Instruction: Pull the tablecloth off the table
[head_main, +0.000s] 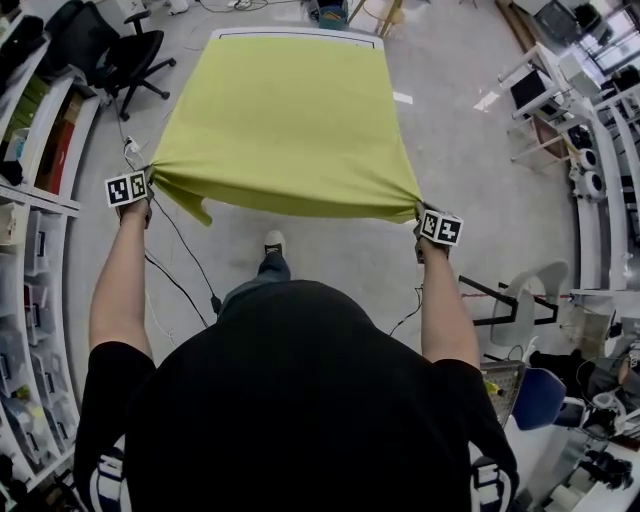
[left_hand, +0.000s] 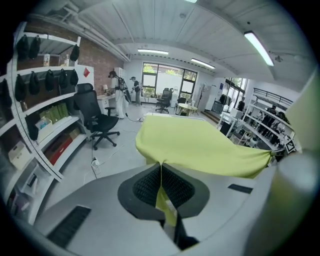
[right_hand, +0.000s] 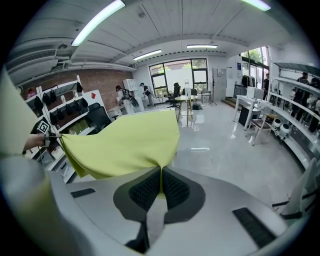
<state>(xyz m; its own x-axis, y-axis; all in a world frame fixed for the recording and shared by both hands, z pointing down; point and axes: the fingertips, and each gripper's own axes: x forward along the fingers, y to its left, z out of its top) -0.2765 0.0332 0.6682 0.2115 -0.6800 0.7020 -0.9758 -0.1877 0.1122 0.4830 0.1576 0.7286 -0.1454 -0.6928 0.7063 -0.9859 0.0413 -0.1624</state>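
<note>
A yellow-green tablecloth (head_main: 285, 120) stretches from a white table (head_main: 300, 35) toward me, its near edge hanging in the air. My left gripper (head_main: 145, 185) is shut on the cloth's near left corner, and my right gripper (head_main: 422, 215) is shut on its near right corner. In the left gripper view the tablecloth (left_hand: 200, 145) fans out from the closed left gripper (left_hand: 161, 167), a strip of it pinched between the pads. The right gripper view shows the same: tablecloth (right_hand: 125, 145) clamped in the right gripper (right_hand: 161, 172). Only the far strip of the table's top shows beyond the cloth.
A black office chair (head_main: 135, 55) stands at the far left beside shelving (head_main: 40, 200) along the left wall. Racks and benches (head_main: 590, 150) line the right side, with a white chair (head_main: 530, 300) and a blue one (head_main: 540, 395) nearby. A black cable (head_main: 180, 270) trails over the grey floor.
</note>
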